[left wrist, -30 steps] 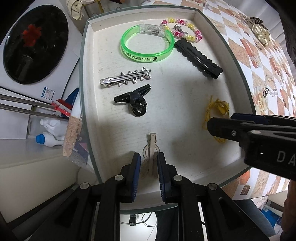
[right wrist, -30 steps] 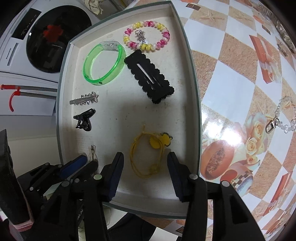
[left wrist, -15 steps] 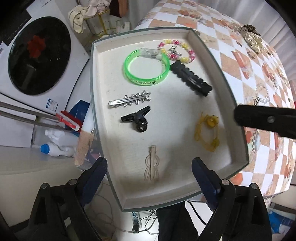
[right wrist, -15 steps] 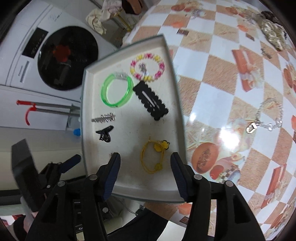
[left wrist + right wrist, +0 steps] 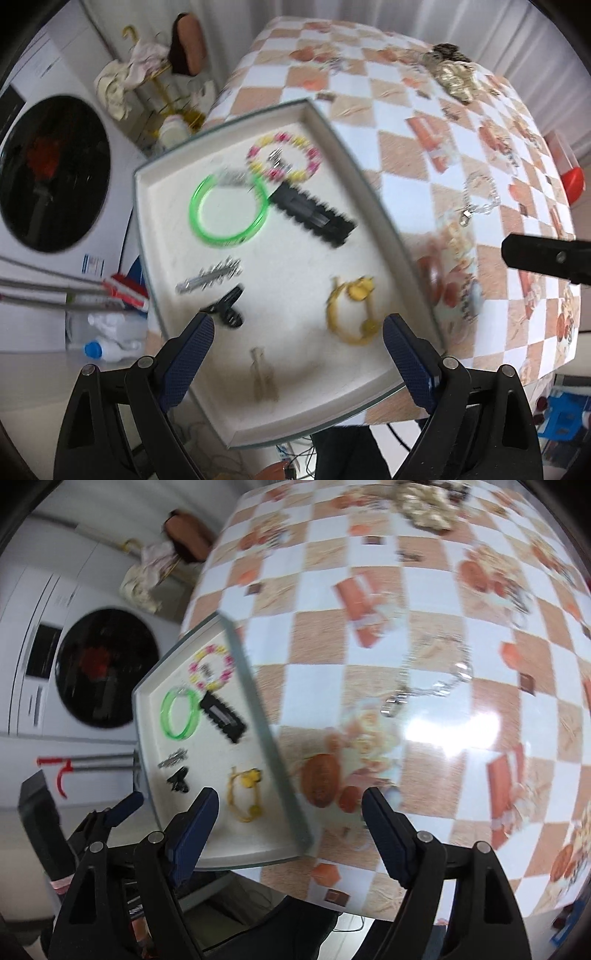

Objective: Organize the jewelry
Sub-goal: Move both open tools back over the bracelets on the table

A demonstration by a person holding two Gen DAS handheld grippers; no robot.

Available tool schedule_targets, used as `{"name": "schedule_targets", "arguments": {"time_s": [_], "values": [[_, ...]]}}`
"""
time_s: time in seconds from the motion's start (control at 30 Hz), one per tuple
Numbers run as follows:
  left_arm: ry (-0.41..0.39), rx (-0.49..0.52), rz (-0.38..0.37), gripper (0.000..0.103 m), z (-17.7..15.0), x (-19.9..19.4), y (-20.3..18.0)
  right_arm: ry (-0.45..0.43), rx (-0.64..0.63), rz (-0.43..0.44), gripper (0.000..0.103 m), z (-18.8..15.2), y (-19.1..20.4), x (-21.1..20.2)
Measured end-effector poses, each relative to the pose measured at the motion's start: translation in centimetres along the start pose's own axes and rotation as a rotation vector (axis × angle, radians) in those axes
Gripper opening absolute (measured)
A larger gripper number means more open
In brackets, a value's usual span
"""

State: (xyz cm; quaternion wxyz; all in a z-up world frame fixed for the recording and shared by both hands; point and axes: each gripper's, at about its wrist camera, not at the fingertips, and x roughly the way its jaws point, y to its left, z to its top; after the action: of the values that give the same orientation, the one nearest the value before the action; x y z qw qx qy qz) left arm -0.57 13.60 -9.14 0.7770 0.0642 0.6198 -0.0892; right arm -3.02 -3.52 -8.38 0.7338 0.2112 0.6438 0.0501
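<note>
A: Looking along the left gripper (image 5: 297, 338), both pads stand wide apart with nothing between them, low in the frame over the tray (image 5: 328, 122).

B: And the right gripper (image 5: 290, 814)?

A: Wide as well, empty, straddling the tray's lower right corner and the checked table (image 5: 424, 635).

B: Where is the jewelry?

A: Inside the tray: green bangle (image 5: 228, 210) mid-left, bead bracelet (image 5: 283, 162) above it, black clip (image 5: 314, 216) just right of the bangle, silver clip (image 5: 208, 275) and small black clip (image 5: 227, 308) lower left, yellow band (image 5: 352, 314) lower right, pale clip (image 5: 263, 373) near the bottom wall. A silver chain (image 5: 428, 679) lies apart on the table, right of centre in the right view, and a gold heap (image 5: 452, 74) sits at the top right.

B: Any open room?

A: Bare floor runs down the tray's middle; the table around the chain is open. The tray's left part overhangs the table edge.

B: Anything unclear?

A: Both views are smeared; bracelet beads and the pale clip blur. The left gripper's pad covers part of the small black clip.
</note>
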Motion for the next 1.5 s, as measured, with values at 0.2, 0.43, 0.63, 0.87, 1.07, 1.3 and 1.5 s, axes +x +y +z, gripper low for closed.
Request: {"name": "schedule_targets", "arguments": {"time_s": [0.2, 0.43, 0.63, 0.87, 1.07, 1.3, 1.5], "values": [[-0.014, 0.061, -0.010, 0.096, 1.8, -0.5, -2.6, -0.050, 0.098, -0.026, 0.083, -0.2, -3.8, -1.1], [-0.018, 0.108, -0.009, 0.096, 3.7, -0.2, -6.0, -0.054, 0.178, -0.105, 0.083, 0.3, -8.3, -1.9], [-0.014, 0.093, 0.005, 0.096, 5.8, 0.2, -7.8, -0.027, 0.214, -0.136, 0.083, 1.6, -11.2, -1.3], [-0.006, 0.074, 0.035, 0.096, 8.8, 1.5, -9.2, -0.007, 0.201, -0.162, 0.083, 3.5, -11.7, 0.4], [-0.009, 0.056, 0.049, 0.096, 11.0, 2.5, -9.6, -0.014, 0.189, -0.191, 0.083, 4.8, -10.9, 2.3], [-0.026, -0.005, 0.056, 0.096, 14.0, 3.0, -8.1, -0.065, 0.199, -0.242, 0.083, 5.7, -9.3, 4.9], [-0.030, -0.007, 0.040, 0.096, 16.0, 4.0, -8.6, -0.116, 0.126, -0.351, 0.083, 5.8, -7.6, 6.2]]}}
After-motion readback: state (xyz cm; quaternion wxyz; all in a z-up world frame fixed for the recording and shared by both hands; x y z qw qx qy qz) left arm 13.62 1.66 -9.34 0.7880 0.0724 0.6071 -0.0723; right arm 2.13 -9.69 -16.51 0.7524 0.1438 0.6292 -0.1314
